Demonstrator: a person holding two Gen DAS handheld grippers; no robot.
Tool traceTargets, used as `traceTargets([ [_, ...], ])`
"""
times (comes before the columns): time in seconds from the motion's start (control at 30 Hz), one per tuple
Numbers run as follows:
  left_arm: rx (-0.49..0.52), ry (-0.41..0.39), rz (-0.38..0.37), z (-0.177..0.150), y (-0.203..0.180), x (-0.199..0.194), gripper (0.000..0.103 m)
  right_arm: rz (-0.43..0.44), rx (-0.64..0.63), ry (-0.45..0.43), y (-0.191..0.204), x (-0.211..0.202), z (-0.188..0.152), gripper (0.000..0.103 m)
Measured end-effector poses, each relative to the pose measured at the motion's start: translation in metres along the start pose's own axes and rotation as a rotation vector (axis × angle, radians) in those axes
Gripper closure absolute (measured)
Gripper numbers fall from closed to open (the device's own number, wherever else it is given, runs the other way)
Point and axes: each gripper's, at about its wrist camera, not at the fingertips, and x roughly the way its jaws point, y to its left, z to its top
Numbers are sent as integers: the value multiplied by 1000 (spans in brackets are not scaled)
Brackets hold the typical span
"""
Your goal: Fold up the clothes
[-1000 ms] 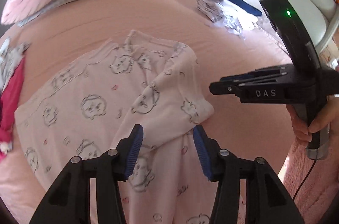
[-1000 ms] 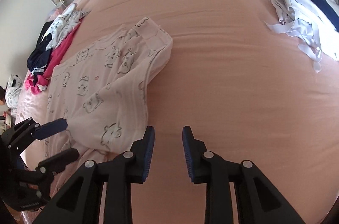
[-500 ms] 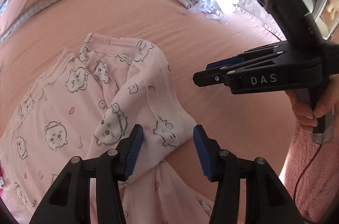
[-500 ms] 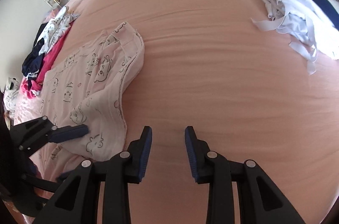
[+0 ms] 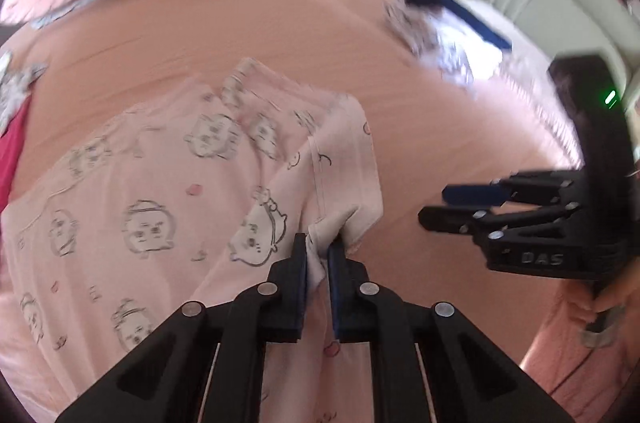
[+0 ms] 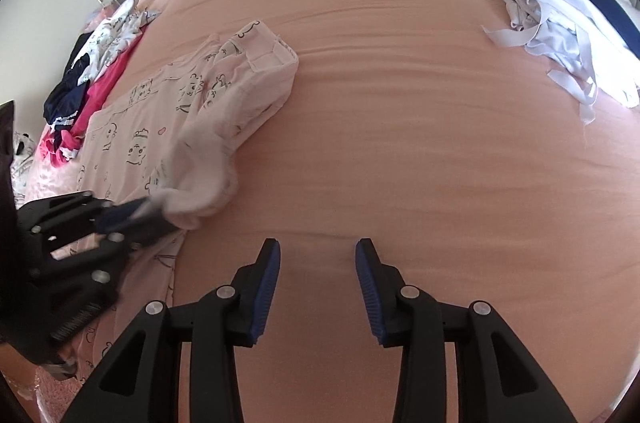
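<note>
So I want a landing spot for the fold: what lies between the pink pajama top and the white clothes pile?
Only bare pink bedsheet between the pajama top and the white pile, clearest in the right wrist view.

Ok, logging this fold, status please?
Left gripper shut on pink pyjama top. Right gripper open over bare sheet. Nothing in the way.

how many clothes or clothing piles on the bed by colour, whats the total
pale pink cartoon-print garment, held by the left tongs: 1
white and navy clothes heap: 1
magenta, navy and white clothes pile: 1
total: 3
</note>
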Motion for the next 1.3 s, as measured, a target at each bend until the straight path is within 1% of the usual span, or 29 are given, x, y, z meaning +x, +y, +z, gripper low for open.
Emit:
traceTargets([
  [0.07,-71,-48,-24,-1,19,-23,95,28,-25,-7,7,-5,6,64],
  [0.13,-124,-74,-29,-1,41,-36,95,44,-63,-21,23,-7,17,64],
  [0.33,-278,-142,-46,-4,105,-73,95,38,-177,-57,79,2,65,64],
  [0.4,-309,-112,-59,-9,127,-70,95,51,-212,-71,101,5,76,64],
  [0.43,-318,-74,-61,-12,135,-64,95,36,-253,-53,113,12,80,64],
  [0.5,-328,-34,-15,-21,148,-55,95,-6,-322,-14,132,26,85,63],
  [0.53,-336,-25,-12,-26,153,-52,95,-31,-347,3,139,31,85,63],
  [0.57,-350,-24,-9,-30,159,-50,95,-56,-373,20,145,36,84,63],
  [0.6,-372,-35,-8,-33,165,-51,95,-47,-376,18,146,35,81,63],
  [0.67,-418,-64,-18,-37,177,-55,92,-23,-376,74,142,40,73,62],
  [0.7,-419,-74,-24,-37,179,-55,91,-11,-376,104,140,44,69,62],
  [0.73,-404,-80,-23,-36,179,-55,90,-15,-368,106,138,50,70,62],
  [0.77,-380,-82,-7,-34,177,-54,86,-21,-358,105,136,57,71,62],
  [0.8,-362,-94,34,-31,176,-55,85,-14,-333,98,133,61,74,62],
  [0.83,-352,-118,91,-28,177,-59,84,-6,-306,90,129,65,77,62],
  [0.87,-354,-146,129,-26,181,-63,84,8,-294,76,129,64,81,62],
  [0.9,-369,-178,142,-26,187,-70,84,24,-284,61,130,63,86,62],
  [0.93,-384,-189,146,-25,194,-72,84,40,-273,46,131,63,90,62],
  [0.97,-399,-177,137,-23,199,-71,84,55,-263,31,131,62,94,62],
  [1.0,-414,-165,128,-21,205,-70,84,67,-268,-8,133,59,100,62],
  [1.03,-411,-141,100,-21,208,-68,83,72,-265,-40,135,60,107,62],
  [1.07,-385,-112,65,-21,206,-65,83,68,-247,-59,136,61,113,62],
  [1.1,-355,-101,58,-23,202,-64,82,64,-228,-77,137,62,119,62],
  [1.13,-326,-99,65,-25,197,-65,73,69,-209,-88,138,60,124,62],
  [1.17,-306,-94,72,-28,193,-64,54,84,-209,-101,138,54,123,62],
  [1.2,-306,-91,69,-32,192,-64,46,100,-211,-114,138,48,122,62],
  [1.23,-316,-93,56,-36,193,-64,41,85,-230,-120,139,46,119,62],
  [1.27,-323,-94,50,-39,194,-62,41,67,-251,-125,140,44,116,61],
  [1.3,-326,-93,53,-40,195,-60,41,26,-265,-127,139,43,113,59],
])
